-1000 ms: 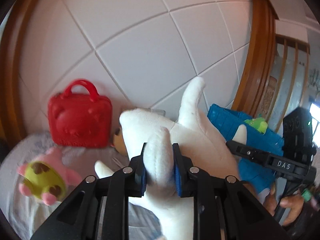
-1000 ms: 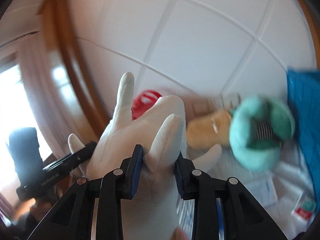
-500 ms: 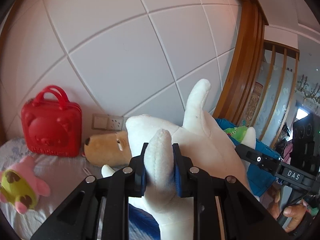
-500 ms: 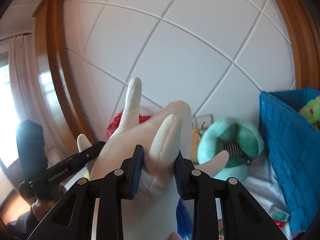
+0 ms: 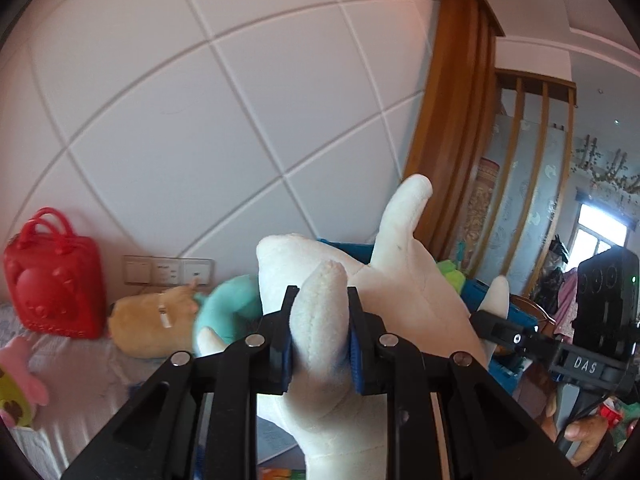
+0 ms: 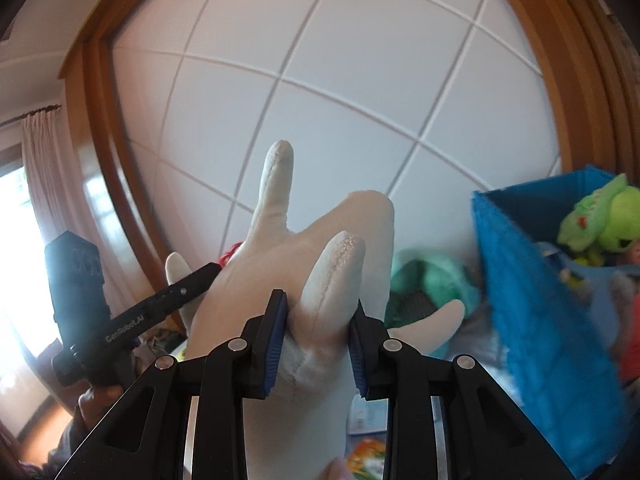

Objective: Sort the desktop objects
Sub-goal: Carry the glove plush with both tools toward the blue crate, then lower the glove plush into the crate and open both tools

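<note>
Each hand-held gripper, left [image 5: 320, 334] and right [image 6: 316, 338], pinches a fin of the white plush [image 5: 400, 292], held up before a white panelled wall [image 5: 200, 100]. Behind, a red bag [image 5: 52, 284] and tan plush [image 5: 152, 326] lie on the bed [image 5: 76, 364]; blue bin [image 6: 536, 304] at right.

A white padded wall panel [image 5: 180, 128], quilted in diamonds, is framed by a wooden surround [image 6: 96, 128]. A row of wall switches [image 5: 166, 270] is set low in the panel. A wooden slatted screen [image 5: 532, 184] is seen at the right, and a pale curtain [image 6: 38, 184] beside a bright window [image 6: 16, 240].
</note>
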Demonstrator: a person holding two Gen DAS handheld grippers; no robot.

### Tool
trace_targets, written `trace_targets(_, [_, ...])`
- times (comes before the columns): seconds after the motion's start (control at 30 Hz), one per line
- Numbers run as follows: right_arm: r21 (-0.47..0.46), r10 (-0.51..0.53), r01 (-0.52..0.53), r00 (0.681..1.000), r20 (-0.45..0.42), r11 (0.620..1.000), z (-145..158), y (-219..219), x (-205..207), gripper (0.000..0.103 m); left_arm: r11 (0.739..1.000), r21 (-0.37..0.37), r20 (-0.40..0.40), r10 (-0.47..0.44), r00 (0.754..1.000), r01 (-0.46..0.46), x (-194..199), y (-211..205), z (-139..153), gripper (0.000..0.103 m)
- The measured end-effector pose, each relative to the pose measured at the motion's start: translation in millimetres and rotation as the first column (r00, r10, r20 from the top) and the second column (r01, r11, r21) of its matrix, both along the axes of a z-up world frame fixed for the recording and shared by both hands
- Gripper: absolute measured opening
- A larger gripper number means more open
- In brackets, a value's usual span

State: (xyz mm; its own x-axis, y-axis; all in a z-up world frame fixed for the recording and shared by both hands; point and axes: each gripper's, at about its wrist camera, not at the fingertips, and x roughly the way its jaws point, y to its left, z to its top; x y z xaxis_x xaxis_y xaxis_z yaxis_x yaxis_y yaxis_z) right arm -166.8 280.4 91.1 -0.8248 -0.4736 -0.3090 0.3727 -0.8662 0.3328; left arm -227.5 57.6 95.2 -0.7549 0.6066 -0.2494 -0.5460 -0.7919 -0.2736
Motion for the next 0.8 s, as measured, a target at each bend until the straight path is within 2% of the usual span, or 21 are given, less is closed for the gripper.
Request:
trace_targets(0.2, [-0.006,-0.042,0.042,0.999,-0.013,0.999,22.0,75.4,-1.8,0.028,0.998,-0.008,-0.008,-0.065,0.998,0.065,3.6,78.1,19.4,0.021])
trace_targets(0.43, [-0.011,-0.152,0.151,0.988,-0.043,0.988,46.5,171.6,-9.2,0.028,0.988,-0.016,-0.042,-0.156,0.987,0.156,1.7,182.8,44.1,0.021])
trace_targets(0.63, [0.028,-0.239,0.241,0.97,-0.039,0.97,53.8,234.4,-22.7,0.028,0.979,-0.04,-0.028,-0.2,0.979,0.198,-10.5,254.3,46.6,0.021])
trace_targets(0.8, [0.045,-0.299,0.299,0.954,-0.019,0.953,48.6,276.1,-39.1,0.028,0.972,-0.1,-0.016,-0.215,0.976,0.213,-24.8,311.5,46.3,0.021])
